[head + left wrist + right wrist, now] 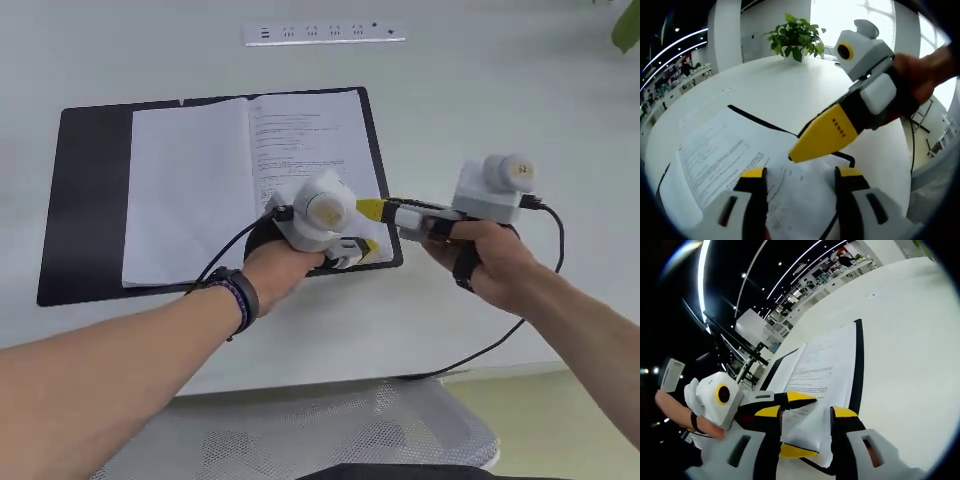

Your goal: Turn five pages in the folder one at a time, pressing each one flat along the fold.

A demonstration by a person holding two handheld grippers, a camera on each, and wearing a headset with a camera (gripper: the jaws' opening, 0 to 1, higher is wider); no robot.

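Folder (90, 200) lies open on white table (500, 90), black cover flat, fold (248, 170) running away from the person. Left of the fold: turned sheet (185, 190), blank side up, lying flat. Whether that is 1 sheet or several, cannot tell, so count toward 5 is unknown; judged early, at least 1 turn done. Right of the fold: printed page (310, 140), not lifted yet.

Both grippers sit at the near right corner of the printed page. Left gripper (801, 175) has jaws apart, nothing between them but the page surface below. Right gripper (807, 415) also has jaws apart, the page corner showing between them, not pinched. In the left gripper view the right gripper comes in side-on as 1 yellow wedge just above the page. Judged step: getting hold of the corner for the next turn; pressing along the fold comes after.

Room: bare table right of the folder and on the near side. Power strip (325, 33) is beyond the far edge, well apart. Plant (796, 37) far off. Left gripper's cable (225, 255) crosses the near edge of the folder and could drag on the turned sheet.
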